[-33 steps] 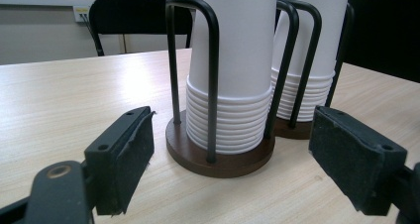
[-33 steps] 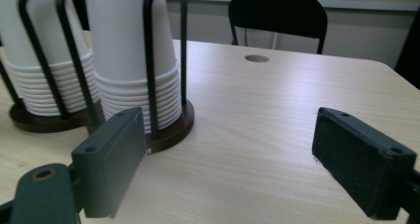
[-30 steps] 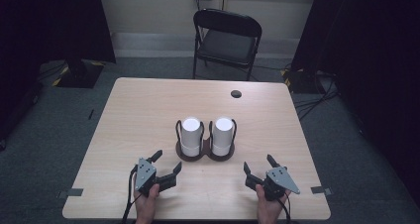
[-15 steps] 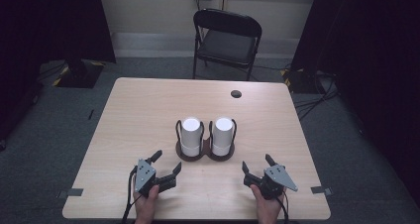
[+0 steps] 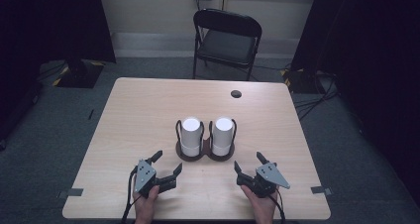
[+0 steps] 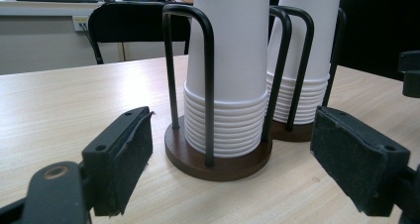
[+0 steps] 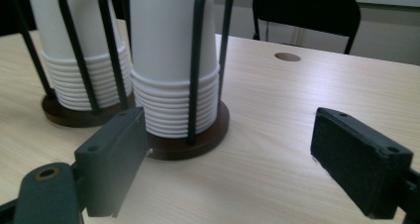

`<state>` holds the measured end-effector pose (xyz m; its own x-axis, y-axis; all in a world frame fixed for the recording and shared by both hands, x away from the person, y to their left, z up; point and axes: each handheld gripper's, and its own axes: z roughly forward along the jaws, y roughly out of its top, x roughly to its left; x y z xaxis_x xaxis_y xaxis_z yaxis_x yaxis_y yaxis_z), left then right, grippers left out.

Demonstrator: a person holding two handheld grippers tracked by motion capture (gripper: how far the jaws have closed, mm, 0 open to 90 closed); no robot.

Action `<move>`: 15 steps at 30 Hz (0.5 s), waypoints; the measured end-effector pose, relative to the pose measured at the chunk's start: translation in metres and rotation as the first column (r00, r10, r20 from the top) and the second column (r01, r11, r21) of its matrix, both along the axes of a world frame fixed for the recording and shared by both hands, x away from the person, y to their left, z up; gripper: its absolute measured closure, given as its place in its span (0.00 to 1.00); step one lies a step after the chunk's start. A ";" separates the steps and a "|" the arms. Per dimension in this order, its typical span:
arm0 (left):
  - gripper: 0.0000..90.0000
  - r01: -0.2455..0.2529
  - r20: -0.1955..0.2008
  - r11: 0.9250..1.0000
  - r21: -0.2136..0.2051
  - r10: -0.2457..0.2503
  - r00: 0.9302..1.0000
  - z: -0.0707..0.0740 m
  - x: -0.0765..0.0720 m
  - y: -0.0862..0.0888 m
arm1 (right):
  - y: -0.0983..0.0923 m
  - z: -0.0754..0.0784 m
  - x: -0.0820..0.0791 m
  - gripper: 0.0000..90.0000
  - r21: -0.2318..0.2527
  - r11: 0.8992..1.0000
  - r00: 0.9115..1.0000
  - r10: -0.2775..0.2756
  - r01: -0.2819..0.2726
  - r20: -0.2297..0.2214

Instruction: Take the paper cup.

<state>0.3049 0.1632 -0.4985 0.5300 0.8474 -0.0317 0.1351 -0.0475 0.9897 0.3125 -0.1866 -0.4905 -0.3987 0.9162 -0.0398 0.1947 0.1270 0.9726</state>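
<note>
1. White paper cups, nested upside down in two tall stacks, stood in a dark brown wooden double holder (image 5: 206, 154) with black wire hoops, near the middle of the pale wood-grain table (image 5: 138, 115).
2. The left stack of cups (image 5: 191, 135) filled the holder's left ring and the right stack of cups (image 5: 223, 134) its right ring; the two round bases touched each other.
3. Judged by look, the cups would be very light, thin-walled and easy to crush, with smooth sides that may slip.
4. A gentle pinch across the top cup's upper wall, above the hoops, looked the safest hold; the rolled rims sat packed low between the wires.
5. Nested cups tend to cling, so more than one might lift together.
6. The left gripper (image 5: 166, 165) rested on the table just in front of the holder, jaws spread wide with nothing between them.
7. The right gripper (image 5: 249, 163) lay likewise on the other side; its jaws had just been closing slightly yet stood well apart, empty.
8. A black folding chair (image 5: 225, 40) stood beyond the table.
</note>
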 end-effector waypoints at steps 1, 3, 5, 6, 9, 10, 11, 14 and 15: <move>0.18 0.000 0.000 1.000 0.000 0.000 1.000 0.000 0.000 0.000 | 0.000 0.000 0.000 0.17 0.000 1.000 1.000 -0.004 0.004 0.006; 0.18 0.006 -0.002 1.000 0.012 -0.006 1.000 0.000 0.001 -0.001 | 0.002 0.002 0.000 0.17 0.001 1.000 1.000 -0.004 0.004 0.012; 0.18 0.007 -0.001 1.000 0.017 -0.007 1.000 0.000 0.001 -0.001 | 0.002 0.004 0.001 0.17 0.009 1.000 1.000 0.004 -0.004 0.018; 0.18 0.008 -0.002 1.000 0.017 -0.008 1.000 0.000 0.001 -0.001 | 0.003 0.005 0.001 0.17 0.013 1.000 1.000 0.006 -0.007 0.021; 0.18 0.009 -0.001 1.000 0.012 -0.009 1.000 0.000 0.001 -0.001 | 0.003 0.009 0.003 0.18 0.037 0.999 0.999 0.025 -0.027 0.031; 0.18 0.009 -0.001 1.000 0.012 -0.009 1.000 0.000 0.001 -0.001 | 0.003 0.009 0.003 0.18 0.037 0.999 0.999 0.025 -0.027 0.031; 0.18 0.007 -0.002 1.000 0.009 -0.007 1.000 0.000 0.001 -0.001 | 0.003 0.011 0.004 0.18 0.040 0.999 0.999 0.026 -0.027 0.033; 0.18 0.006 -0.003 1.000 0.014 -0.006 1.000 0.000 0.001 -0.001 | 0.003 0.013 0.006 0.18 0.037 0.999 0.999 0.030 -0.031 0.027; 0.18 0.006 -0.005 1.000 0.016 -0.006 1.000 0.000 0.001 -0.001 | 0.003 0.016 0.008 0.20 0.037 0.998 0.999 0.045 -0.046 0.023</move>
